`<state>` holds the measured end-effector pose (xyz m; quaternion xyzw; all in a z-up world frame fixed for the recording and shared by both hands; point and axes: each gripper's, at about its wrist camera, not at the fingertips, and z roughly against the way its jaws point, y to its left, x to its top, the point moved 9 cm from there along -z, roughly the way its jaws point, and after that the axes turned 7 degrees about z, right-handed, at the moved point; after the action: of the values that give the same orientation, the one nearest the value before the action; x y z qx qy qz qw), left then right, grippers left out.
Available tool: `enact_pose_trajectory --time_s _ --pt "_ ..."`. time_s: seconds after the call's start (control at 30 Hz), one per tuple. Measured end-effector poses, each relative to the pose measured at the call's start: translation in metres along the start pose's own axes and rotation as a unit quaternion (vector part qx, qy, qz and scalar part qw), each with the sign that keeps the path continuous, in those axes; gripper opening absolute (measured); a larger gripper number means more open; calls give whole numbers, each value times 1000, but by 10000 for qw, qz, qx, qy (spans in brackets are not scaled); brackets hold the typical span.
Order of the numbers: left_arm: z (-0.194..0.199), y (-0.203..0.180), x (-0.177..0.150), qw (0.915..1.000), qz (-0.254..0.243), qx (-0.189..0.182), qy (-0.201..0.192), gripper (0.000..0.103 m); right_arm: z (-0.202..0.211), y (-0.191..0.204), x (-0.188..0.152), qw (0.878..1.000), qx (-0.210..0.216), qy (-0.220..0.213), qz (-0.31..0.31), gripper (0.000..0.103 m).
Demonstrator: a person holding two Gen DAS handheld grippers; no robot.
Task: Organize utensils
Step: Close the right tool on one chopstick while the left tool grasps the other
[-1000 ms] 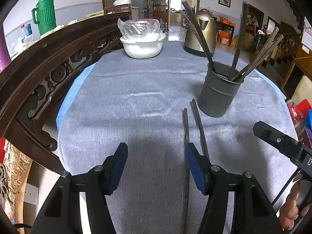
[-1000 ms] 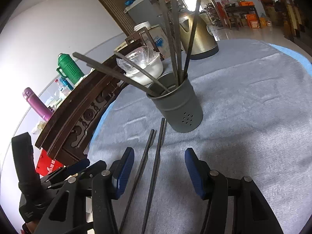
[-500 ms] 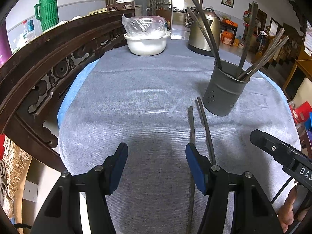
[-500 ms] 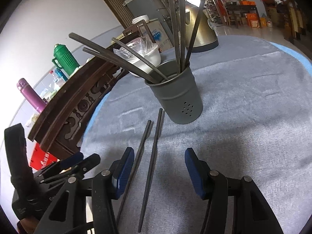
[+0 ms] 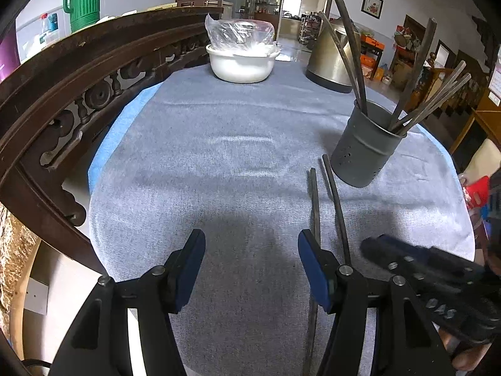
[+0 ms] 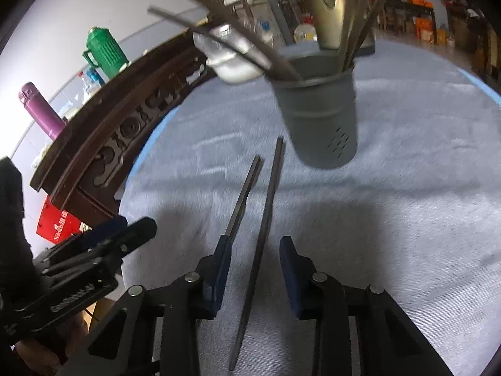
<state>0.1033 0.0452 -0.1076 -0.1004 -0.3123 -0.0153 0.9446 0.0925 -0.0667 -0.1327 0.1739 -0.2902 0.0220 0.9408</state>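
Two dark chopsticks lie side by side on the grey tablecloth [image 5: 219, 172], in front of a grey perforated utensil holder [image 5: 363, 150] that holds several more chopsticks. In the right wrist view the holder [image 6: 322, 119] is ahead and the right chopstick [image 6: 263, 219] runs between the fingers of my open right gripper [image 6: 255, 269]; the left chopstick [image 6: 244, 194] passes just outside its left finger. My left gripper [image 5: 252, 266] is open and empty, left of the left chopstick [image 5: 315, 206] and the right chopstick [image 5: 336, 206]. The right gripper [image 5: 438, 282] shows at the lower right of the left wrist view.
A white bowl [image 5: 241, 65] covered with plastic and a metal kettle [image 5: 332, 59] stand at the far end of the table. A carved dark wooden rail [image 5: 78, 94] runs along the left edge. A green thermos [image 5: 83, 0] stands beyond it.
My right gripper has moved forward and down over the two chopsticks, and one now lies between its fingers. The left gripper has drawn back slightly and stays open.
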Motion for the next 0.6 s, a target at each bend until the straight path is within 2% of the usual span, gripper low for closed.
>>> enact_pose_trajectory --time_s 0.03,0.2,0.27,0.43,0.6 --pt "0 1 0 10000 8 -8 11 62 -4 1 -2 10000 -18 70 15 26" --pt "-3 8 0 9999 136 -35 73 62 -21 4 -16 9992 -79 398 67 19" --pt "-4 9 -1 9998 155 -42 90 62 -25 2 -20 9986 -104 502 84 11" --pt "-5 2 -2 9998 39 -129 129 57 -20 -9 -21 9984 -232 502 93 7" --pt "-9 -10 -6 9996 -81 -190 195 55 -8 -33 -26 9982 -222 512 -214 7"
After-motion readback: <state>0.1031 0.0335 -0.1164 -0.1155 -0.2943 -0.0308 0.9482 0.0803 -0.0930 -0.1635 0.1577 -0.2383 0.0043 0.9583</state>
